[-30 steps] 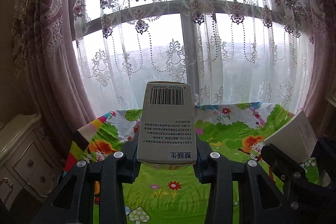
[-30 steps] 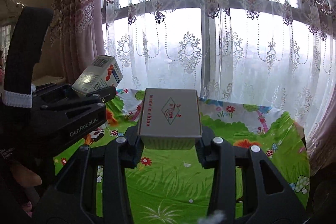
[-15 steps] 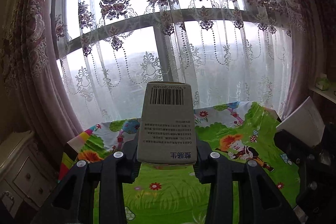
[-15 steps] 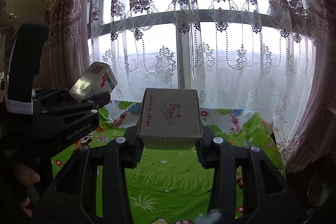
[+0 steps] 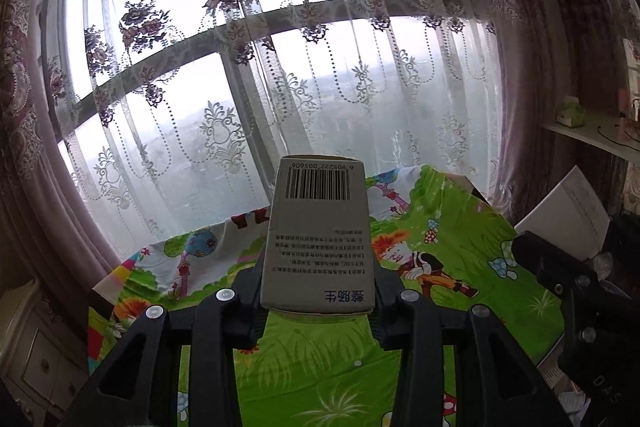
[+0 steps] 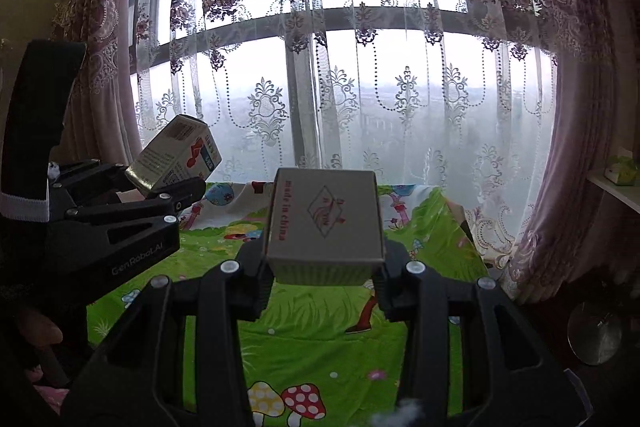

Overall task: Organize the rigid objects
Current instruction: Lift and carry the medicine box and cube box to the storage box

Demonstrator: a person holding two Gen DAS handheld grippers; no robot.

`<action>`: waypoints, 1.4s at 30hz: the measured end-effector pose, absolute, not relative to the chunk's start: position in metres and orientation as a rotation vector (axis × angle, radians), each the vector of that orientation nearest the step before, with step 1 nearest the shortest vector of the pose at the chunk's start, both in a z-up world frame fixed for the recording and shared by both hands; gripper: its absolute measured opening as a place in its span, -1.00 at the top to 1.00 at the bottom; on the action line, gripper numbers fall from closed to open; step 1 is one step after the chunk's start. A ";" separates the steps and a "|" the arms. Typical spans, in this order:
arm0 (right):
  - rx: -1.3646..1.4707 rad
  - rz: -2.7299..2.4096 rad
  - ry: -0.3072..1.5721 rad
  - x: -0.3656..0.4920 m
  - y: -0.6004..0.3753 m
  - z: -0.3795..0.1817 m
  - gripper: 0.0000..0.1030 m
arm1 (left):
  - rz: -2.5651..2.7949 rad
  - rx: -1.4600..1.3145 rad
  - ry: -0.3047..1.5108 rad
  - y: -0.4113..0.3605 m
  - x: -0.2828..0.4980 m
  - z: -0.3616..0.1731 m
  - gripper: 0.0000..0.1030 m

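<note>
You had a box in each gripper, both carried above the bench with the bright cartoon cloth (image 6: pixel 420 227). Your left gripper (image 5: pixel 318 291) was clamped narrow on the tall barcode carton (image 5: pixel 318 239), which stood upright and projected well past the jaws. Your right gripper (image 6: pixel 325 263) was closed on the squat grey box (image 6: pixel 325 223), held by its near end with its printed top up. In the right view, the carton sat just left of the grey box, apart from it. To do this carry well, you needed to keep both boxes level, keep that gap between them, and lower each flat onto bare cloth before loosening.
</note>
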State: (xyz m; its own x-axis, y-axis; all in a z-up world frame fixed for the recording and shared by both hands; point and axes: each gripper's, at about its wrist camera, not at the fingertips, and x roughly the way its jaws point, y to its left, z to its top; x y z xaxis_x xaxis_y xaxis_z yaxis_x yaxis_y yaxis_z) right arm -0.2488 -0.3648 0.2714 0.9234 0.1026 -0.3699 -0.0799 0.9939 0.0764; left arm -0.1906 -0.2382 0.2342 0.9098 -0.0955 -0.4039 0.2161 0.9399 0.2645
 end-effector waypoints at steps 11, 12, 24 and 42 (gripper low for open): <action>0.111 -0.105 0.505 -0.296 -0.434 0.241 0.12 | -0.440 0.407 0.540 -0.323 -0.217 0.189 0.20; 0.118 -0.129 0.518 -0.302 -0.441 0.238 0.12 | -0.478 0.420 0.553 -0.331 -0.221 0.184 0.20; 0.163 -0.324 0.668 -0.357 -0.497 0.210 0.12 | -0.780 0.555 0.774 -0.405 -0.254 0.126 0.20; 0.267 -0.481 0.882 -0.393 -0.550 0.165 0.12 | -0.921 0.684 0.875 -0.458 -0.280 0.080 0.20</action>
